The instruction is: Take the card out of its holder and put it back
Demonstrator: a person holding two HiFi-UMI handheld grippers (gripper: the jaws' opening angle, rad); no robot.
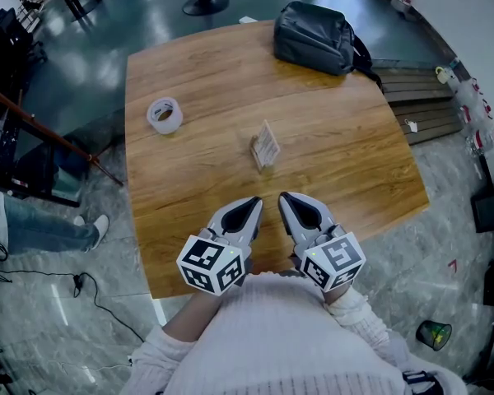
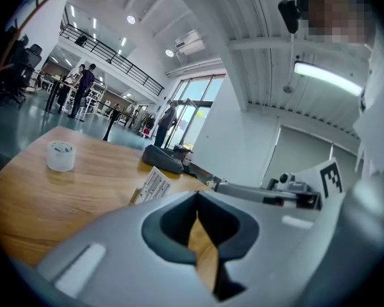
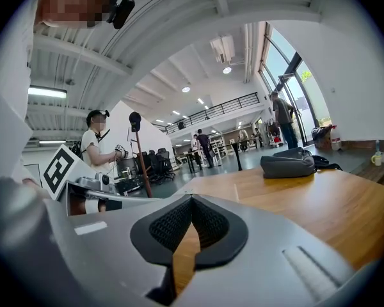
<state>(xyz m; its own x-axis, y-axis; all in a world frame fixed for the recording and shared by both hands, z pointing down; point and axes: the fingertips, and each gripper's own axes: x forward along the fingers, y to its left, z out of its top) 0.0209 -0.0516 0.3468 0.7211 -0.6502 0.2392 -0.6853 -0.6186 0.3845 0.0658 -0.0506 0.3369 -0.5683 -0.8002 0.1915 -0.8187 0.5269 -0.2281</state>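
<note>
card [image 1: 266,142] stands in its holder [image 1: 258,160] mid table [image 1: 354,146], leaning a little, print side seen from the left gripper view. seated as the task's end wants it, but it would look the same ahead of a pull, so step and next move stay unsettled. left gripper [image 1: 253,204] and right gripper [image 1: 285,199] sit side by side at the near edge, well short of the card, tips pressed together, nothing held. tape roll [image 1: 165,114] left, bag [image 1: 314,37] at the far corner.
</note>
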